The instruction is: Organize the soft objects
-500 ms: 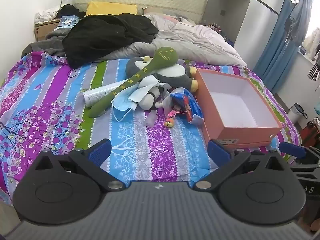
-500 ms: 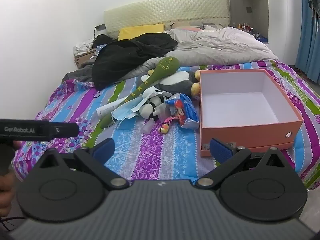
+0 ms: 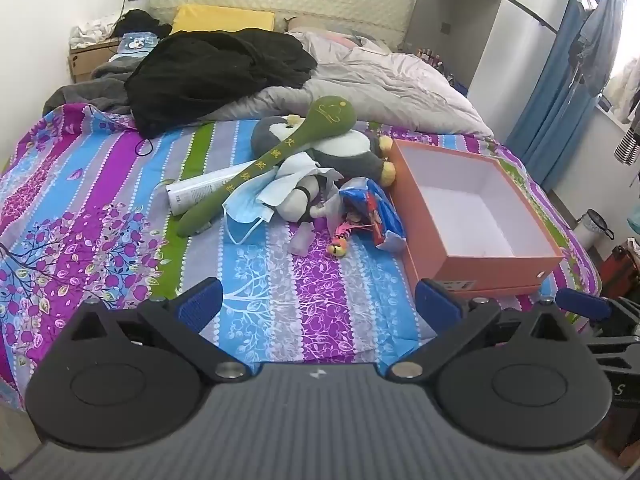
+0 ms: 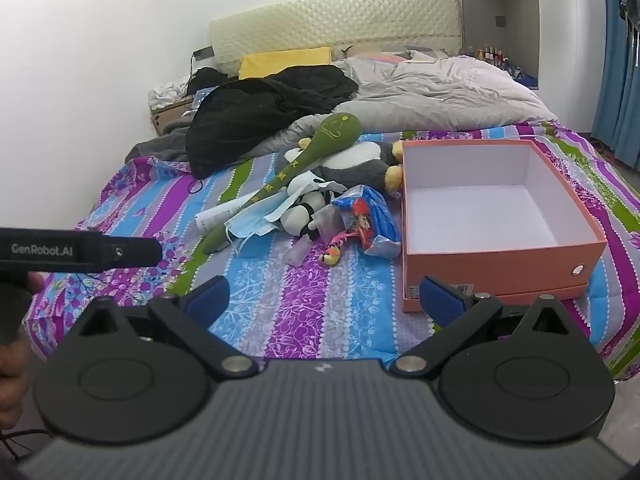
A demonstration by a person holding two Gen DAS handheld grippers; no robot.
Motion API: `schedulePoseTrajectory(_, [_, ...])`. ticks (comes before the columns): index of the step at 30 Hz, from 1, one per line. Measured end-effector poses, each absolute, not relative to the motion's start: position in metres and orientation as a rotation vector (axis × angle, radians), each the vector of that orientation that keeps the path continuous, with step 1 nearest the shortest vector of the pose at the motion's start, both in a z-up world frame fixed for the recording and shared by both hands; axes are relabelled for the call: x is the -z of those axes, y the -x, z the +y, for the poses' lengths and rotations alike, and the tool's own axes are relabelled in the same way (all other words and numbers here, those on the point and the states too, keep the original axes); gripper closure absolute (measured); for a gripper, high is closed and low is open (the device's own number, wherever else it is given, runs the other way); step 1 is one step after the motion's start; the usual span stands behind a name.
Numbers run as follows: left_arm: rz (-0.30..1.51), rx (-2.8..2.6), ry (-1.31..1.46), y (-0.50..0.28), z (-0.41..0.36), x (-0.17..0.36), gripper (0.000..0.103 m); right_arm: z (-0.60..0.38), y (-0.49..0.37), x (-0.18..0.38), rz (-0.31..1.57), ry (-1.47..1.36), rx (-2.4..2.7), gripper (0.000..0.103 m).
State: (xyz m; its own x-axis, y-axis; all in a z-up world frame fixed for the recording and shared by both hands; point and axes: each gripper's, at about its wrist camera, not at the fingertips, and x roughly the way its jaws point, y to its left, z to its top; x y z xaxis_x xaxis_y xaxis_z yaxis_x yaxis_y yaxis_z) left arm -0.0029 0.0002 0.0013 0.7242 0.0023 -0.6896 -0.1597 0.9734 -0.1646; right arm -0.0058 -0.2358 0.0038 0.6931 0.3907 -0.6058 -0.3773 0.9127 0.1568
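From your left wrist camera, your left hand-held gripper [image 3: 318,300] stands wide open with nothing between its blue pads, hovering over the near part of the bed [image 3: 100,208] with its striped floral sheet. Ahead of it lies the pile of soft objects — a grey-and-white plush penguin [image 3: 344,148], a long green plush spoon [image 3: 280,156] lying slantwise across it, a blue face mask [image 3: 248,210], a small black-and-white plush [image 3: 300,202], a blue snack wrapper [image 3: 376,208] and a small orange charm [image 3: 338,248]. A white tube [image 3: 196,194] lies partly under the spoon's handle. Just right of the pile sits the orange box [image 3: 500,264], open and white inside. A black garment [image 3: 216,72] and a grey duvet [image 3: 380,88] are heaped farther back.

From your right wrist camera, your right hand-held gripper [image 4: 324,300] is also spread wide and holds nothing, low over the sheet near the bed's front edge. The orange box [image 4: 504,264] sits just ahead of its right finger — the soft pile, with the green plush spoon [image 4: 312,160] and plush penguin [image 4: 360,164], lies to the box's left, touching its far corner. At the left edge, the other gripper's black body is in view.
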Motion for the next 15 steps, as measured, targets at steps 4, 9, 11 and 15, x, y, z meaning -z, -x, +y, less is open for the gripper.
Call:
schedulePoseTrajectory(4, [0.759, -0.087, 0.220, 0.0036, -0.0001, -0.0011, 0.000, -0.2351, 0.0060, -0.0040, 0.681, -0.021, -0.431, 0.000])
schedulePoseTrajectory(9, [0.764, -0.094, 0.227, 0.0038, 0.0016, 0.0004, 0.000, -0.2357, 0.0071, -0.0027, 0.685, -0.019, -0.425, 0.000])
schedulePoseTrajectory(11, [0.762, -0.094, 0.231, 0.0041, 0.0021, 0.0001, 0.000, -0.2361, 0.0071, -0.0024, 0.688, -0.020, -0.424, 0.000])
schedulePoseTrajectory(15, [0.761, -0.095, 0.231, 0.0035, 0.0019, 0.0002, 0.000, -0.2346, 0.0087, -0.0022, 0.686, -0.008, -0.427, 0.000])
